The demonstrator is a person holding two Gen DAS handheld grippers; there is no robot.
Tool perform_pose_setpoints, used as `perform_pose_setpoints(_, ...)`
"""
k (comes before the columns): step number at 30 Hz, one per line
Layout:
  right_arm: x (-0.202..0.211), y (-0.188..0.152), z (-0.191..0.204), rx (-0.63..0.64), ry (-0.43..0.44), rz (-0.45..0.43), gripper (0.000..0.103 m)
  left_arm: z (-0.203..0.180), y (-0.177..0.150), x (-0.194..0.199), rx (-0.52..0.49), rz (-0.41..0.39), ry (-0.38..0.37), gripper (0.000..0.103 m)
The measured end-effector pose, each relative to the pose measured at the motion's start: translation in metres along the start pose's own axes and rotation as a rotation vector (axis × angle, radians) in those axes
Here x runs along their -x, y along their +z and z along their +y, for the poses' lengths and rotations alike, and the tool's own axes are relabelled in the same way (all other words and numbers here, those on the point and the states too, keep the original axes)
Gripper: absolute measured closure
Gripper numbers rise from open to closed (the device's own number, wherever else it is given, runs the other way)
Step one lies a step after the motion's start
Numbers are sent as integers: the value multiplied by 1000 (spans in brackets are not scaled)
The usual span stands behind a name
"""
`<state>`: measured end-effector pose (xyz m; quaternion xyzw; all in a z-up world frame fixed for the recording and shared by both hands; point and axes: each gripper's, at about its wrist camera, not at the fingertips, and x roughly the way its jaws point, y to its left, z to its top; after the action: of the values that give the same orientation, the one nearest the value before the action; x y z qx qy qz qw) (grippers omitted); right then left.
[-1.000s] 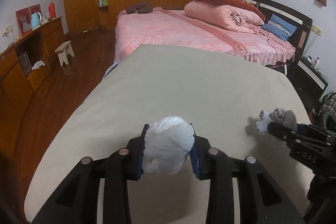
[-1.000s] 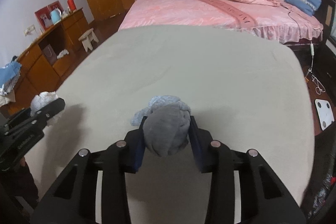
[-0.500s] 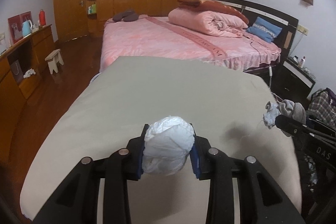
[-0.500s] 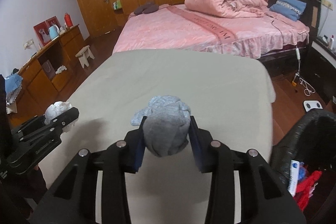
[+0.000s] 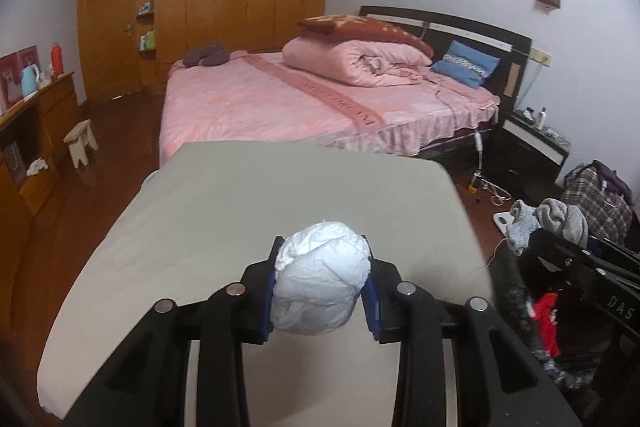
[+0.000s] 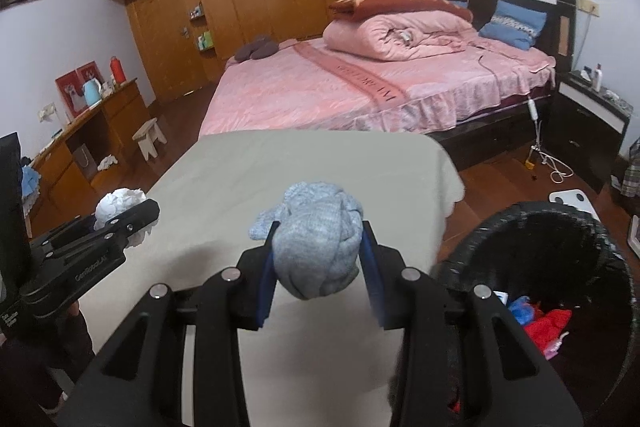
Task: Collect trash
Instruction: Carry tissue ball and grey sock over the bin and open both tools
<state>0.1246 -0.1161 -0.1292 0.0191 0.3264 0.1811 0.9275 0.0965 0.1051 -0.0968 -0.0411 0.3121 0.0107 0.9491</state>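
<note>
Paper (image 5: 322, 279), white and crumpled into a rough ball, sits clamped between the blue pads of the left gripper (image 5: 322, 287). The ball is slightly taller than wide, so its long axis runs more or less along the fingers, and its far end bulges past the fingertips. The jaws stand partly open, pressed on both sides of it. It hangs above the near part of the beige table (image 5: 240, 195).

The right gripper (image 6: 318, 259) grips a balled grey-blue sock (image 6: 316, 247) in the same way, jaws partly open and squeezing its sides. The ball's rounded end hangs toward the camera; a loose blue flap sticks out past the left fingertip, toward the far left. It is held over the table's right edge, just beside the black bin (image 6: 600, 227).

The bin stands on the floor right of the table, with red and blue scraps (image 6: 536, 319) in its bottom.

In the left view the right gripper's side reads "DAS", cut off at the frame edge. In the right view the left gripper's side carries white lettering that looks like "GenRobot.AI"; smaller print lower down is unreadable. The pink bed (image 6: 360, 87) has a darker band with writing, too blurred to read.
</note>
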Motion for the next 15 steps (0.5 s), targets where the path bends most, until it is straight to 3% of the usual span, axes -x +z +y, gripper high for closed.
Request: perform_pose_setpoints(15,67,-2,-36,-25,-60,-78,66,-69,13,36,-81,-52,-103,69)
